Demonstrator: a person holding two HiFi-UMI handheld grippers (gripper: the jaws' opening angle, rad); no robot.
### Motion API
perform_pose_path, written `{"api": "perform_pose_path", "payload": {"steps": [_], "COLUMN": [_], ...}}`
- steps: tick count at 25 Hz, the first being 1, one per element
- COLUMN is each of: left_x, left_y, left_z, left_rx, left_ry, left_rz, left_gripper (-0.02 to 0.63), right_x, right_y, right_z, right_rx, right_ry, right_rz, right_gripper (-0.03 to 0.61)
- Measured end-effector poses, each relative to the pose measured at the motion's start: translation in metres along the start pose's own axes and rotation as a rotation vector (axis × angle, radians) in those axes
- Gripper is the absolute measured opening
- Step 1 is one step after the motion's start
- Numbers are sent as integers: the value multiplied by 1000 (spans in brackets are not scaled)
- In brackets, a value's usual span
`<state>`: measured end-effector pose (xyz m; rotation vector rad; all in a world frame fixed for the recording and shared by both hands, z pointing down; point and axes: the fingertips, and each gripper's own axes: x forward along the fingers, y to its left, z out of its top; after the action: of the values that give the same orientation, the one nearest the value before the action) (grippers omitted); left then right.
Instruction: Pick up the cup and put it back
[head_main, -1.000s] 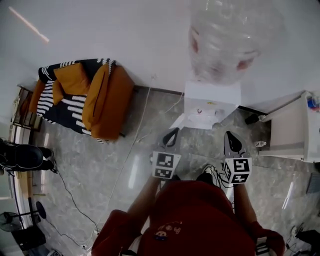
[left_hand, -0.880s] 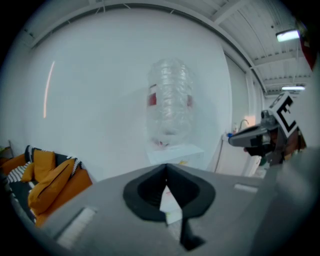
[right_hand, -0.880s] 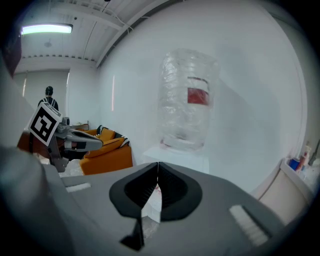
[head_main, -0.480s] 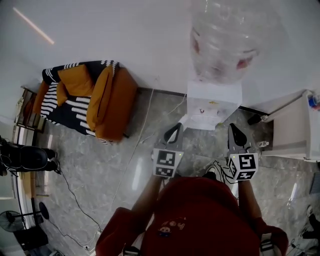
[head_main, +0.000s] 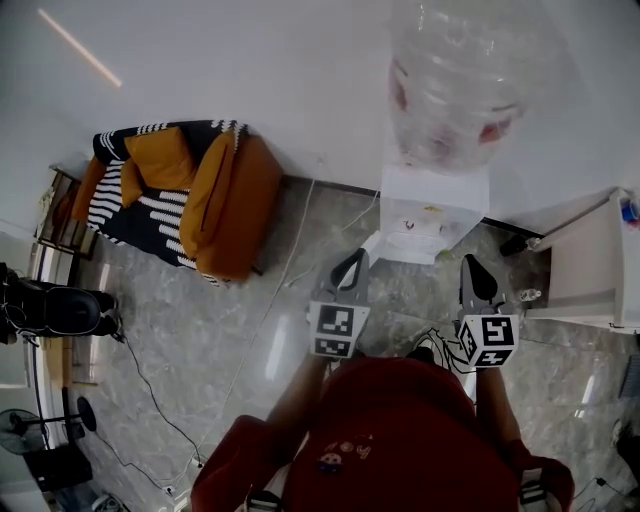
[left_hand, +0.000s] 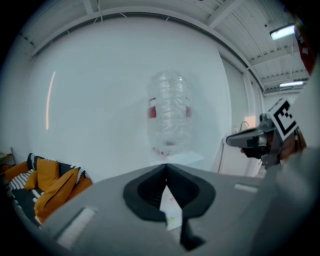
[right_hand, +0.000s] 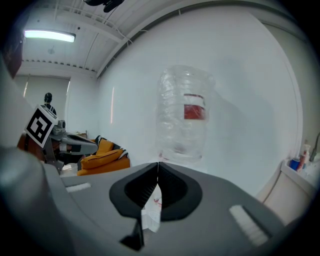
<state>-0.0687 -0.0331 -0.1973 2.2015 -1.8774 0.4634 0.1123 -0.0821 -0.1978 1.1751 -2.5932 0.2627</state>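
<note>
Standing along the far edge of the grey floor (head_main: 200, 330) by the wall, an orange sofa (head_main: 225, 205) takes the left, a white water dispenser (head_main: 433, 215) under a big clear bottle (head_main: 455, 85) the middle, and a white cabinet (head_main: 585, 265) the right. Smaller, the left gripper (head_main: 347, 268) and right gripper (head_main: 473, 268) hang side by side before the dispenser, each with jaws pressed together on nothing. The cup I cannot make out in any view.
</note>
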Motion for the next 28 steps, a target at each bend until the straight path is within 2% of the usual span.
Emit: {"api": "perform_pose_path", "payload": {"steps": [10,28], "left_x": [-6,-3], "left_y": [-11,-5], "left_z": [-3,-6], "left_rx": [18,8], "left_ry": [11,15], "left_rz": [-16,-23], "left_gripper": [0,0], "right_x": [-6,-6], "right_y": [8,-1], "right_z": [-6,-5], "right_rx": [-11,-7], "right_ry": [12,14], "right_rz": [32,-3], "right_gripper": [2,2]}}
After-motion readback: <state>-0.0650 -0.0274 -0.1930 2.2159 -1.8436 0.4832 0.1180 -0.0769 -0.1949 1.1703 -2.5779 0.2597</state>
